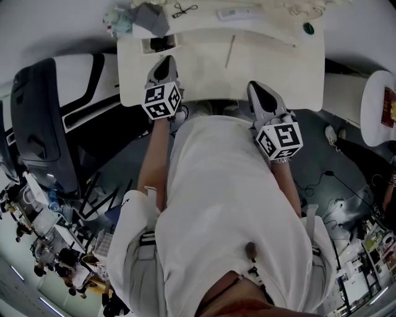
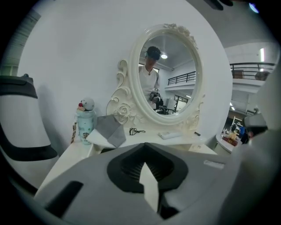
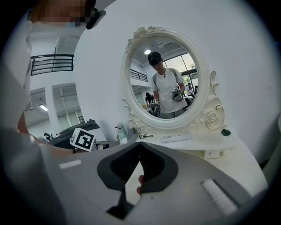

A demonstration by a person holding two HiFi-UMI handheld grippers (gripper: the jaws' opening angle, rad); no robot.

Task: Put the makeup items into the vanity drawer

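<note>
The white vanity (image 1: 272, 62) with its oval mirror (image 2: 169, 74) stands in front of me. Its left drawer (image 1: 159, 43) is pulled open, a dark slot (image 2: 105, 150) under a grey cloth (image 2: 110, 129). On the top lie a black eyelash curler (image 1: 184, 9) (image 2: 137, 131), a flat white item (image 1: 238, 13) (image 3: 175, 138) and a small dark green piece (image 1: 308, 28) (image 3: 225, 132). My left gripper (image 1: 164, 67) (image 2: 145, 158) hovers just in front of the drawer, shut and empty. My right gripper (image 1: 258, 91) (image 3: 139, 151) hangs shut at the vanity's front edge. A small reddish shape shows behind its pads; I cannot tell what it is.
A pale blue bottle with a doll top (image 2: 85, 121) (image 1: 117, 21) stands at the vanity's left end. A thin stick (image 1: 230, 51) lies on the tabletop. A large black and white machine (image 1: 43, 124) stands at my left, and a round white table (image 1: 377, 105) at my right.
</note>
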